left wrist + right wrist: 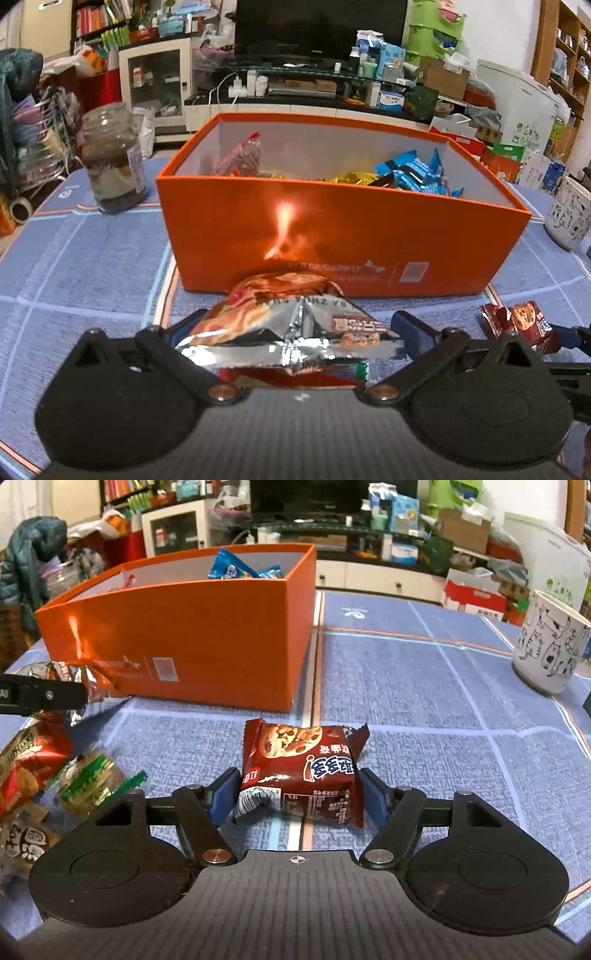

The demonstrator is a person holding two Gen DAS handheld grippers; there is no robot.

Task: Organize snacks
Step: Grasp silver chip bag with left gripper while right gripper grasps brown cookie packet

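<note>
An open orange box (332,236) stands on the blue mat and holds red, gold and blue snack packets (410,171); it also shows in the right wrist view (192,642). My left gripper (295,328) is wide apart around a silver and red snack bag (291,325) lying in front of the box. My right gripper (299,794) has its blue pads against both sides of a dark red cookie packet (299,771), which rests on the mat. That packet also shows in the left wrist view (521,325).
A glass jar (112,158) stands left of the box. A white cat-print mug (550,642) stands at the right. Several loose snack packets (40,775) lie at the left of the right wrist view. A blue grid mat (424,701) covers the table.
</note>
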